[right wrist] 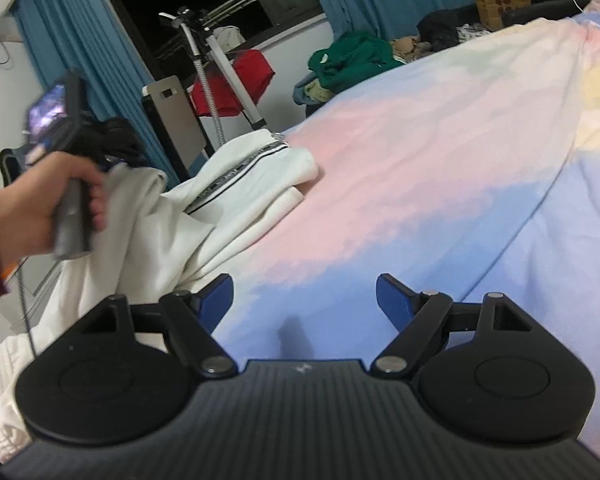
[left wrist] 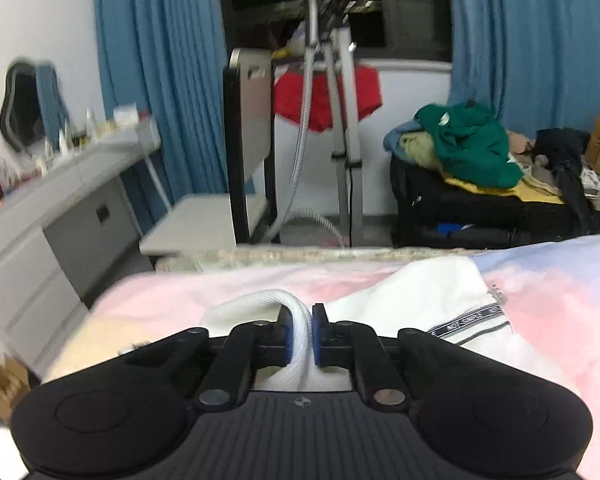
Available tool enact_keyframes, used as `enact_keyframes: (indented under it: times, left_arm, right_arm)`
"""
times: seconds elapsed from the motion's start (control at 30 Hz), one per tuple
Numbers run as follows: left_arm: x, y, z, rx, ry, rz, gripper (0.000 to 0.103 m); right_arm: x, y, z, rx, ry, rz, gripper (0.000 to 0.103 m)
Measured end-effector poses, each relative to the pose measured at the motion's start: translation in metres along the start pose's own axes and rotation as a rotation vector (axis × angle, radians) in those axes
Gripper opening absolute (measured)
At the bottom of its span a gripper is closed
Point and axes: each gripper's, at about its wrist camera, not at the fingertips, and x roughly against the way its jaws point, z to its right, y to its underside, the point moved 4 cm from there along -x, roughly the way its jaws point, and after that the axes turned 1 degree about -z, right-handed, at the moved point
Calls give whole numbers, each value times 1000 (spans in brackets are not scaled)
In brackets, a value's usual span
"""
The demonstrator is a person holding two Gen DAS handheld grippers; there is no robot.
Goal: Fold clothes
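**White garment pinched at the bed's near edge**

A pastel bedspread (right wrist: 400,168) in pink, blue and cream covers the bed, with blue curtains (left wrist: 160,80) behind. The white garment (right wrist: 236,184) lies bunched at the bedspread's left edge. The left gripper (left wrist: 299,336) has its pads pressed together on a ribbed white fold. The right gripper (right wrist: 304,300) hangs over bare bedspread, fingers spread wide, holding nothing. A good fold likely needs the right gripper to pinch an opposite edge and pull the cloth flat. The garment's striped band reads "NOT SIMPLE".
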Motion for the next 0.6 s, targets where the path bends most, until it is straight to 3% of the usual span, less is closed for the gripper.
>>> enact_keyframes:
  times: [0.2, 0.37, 0.5, 0.6]
  left_arm:
    - [113, 33, 2, -64, 136, 163, 6]
    - [213, 101, -1, -104, 285, 236, 6]
    - [252, 170, -1, -57, 403, 160, 6]
    - [247, 206, -3, 36, 423, 105, 6]
  right_arm:
    - [10, 3, -8, 33, -9, 27, 80]
    - [25, 1, -13, 33, -31, 54, 80]
    - [41, -3, -14, 21, -66, 79, 80]
    - [51, -6, -11, -10, -99, 85, 80]
